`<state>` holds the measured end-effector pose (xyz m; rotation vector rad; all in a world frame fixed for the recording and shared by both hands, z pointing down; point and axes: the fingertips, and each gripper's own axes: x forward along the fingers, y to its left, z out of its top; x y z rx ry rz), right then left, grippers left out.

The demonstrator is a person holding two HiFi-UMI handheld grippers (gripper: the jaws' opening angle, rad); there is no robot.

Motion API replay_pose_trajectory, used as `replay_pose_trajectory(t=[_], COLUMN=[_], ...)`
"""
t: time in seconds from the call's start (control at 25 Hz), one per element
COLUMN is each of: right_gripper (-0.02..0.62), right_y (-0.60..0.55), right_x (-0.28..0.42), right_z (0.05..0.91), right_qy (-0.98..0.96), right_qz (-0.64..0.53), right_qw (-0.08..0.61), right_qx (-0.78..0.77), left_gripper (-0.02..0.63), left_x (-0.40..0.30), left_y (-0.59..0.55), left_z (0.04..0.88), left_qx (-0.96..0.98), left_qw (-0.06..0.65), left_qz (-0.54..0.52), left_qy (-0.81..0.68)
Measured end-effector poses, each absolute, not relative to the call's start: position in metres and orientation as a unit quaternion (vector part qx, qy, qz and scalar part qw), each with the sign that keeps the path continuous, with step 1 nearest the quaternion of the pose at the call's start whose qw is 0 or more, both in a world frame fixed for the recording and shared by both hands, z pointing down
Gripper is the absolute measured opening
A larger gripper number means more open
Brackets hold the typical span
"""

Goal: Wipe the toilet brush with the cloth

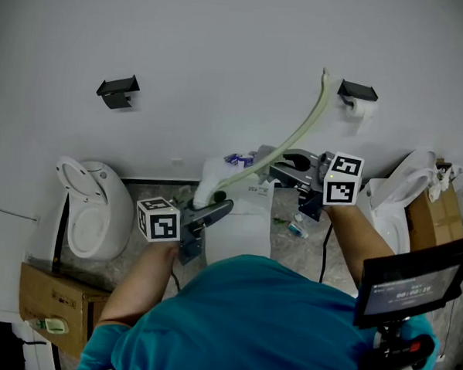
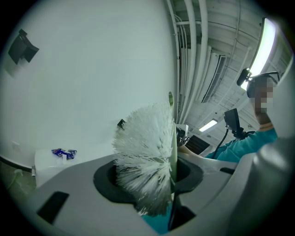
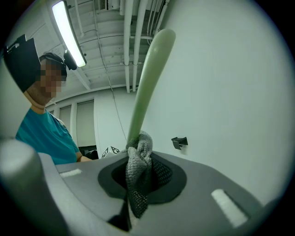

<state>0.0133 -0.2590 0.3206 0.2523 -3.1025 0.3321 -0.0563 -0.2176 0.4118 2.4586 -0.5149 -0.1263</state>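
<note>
The toilet brush has a pale green curved handle (image 1: 296, 133) and white bristles (image 2: 147, 156). My left gripper (image 1: 215, 210) is shut on the brush at its bristle end; in the left gripper view the bristles fill the gap between the jaws (image 2: 156, 184). My right gripper (image 1: 285, 168) sits further up the handle. Its jaws (image 3: 138, 179) are shut on a grey knitted cloth (image 3: 138, 168), which is bunched around the green handle (image 3: 147, 83). Above the cloth, the handle's free end (image 1: 324, 75) rises against the white wall.
A white toilet (image 1: 91, 212) stands at the left and another (image 1: 405, 189) at the right, with a white tank (image 1: 241, 219) below the grippers. A cardboard box (image 1: 55, 299), a paper roll holder (image 1: 358, 98), a black wall bracket (image 1: 118, 89) and a screen (image 1: 412, 286) surround them.
</note>
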Motion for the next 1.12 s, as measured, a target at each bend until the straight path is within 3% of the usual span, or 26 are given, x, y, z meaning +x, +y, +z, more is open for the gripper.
replay_pose_trajectory(t=[1.12], right_gripper=[0.032], right_y=[-0.282], right_x=[0.064], right_z=[0.270], right_qy=[-0.990], right_qz=[0.070], right_qw=[-0.016], right_qx=[0.125], left_gripper=[0.192], left_x=[-0.058], left_y=[-0.216], left_z=[0.417], left_qx=[0.929], left_qw=[0.311], left_qz=[-0.043], left_qy=[-0.197])
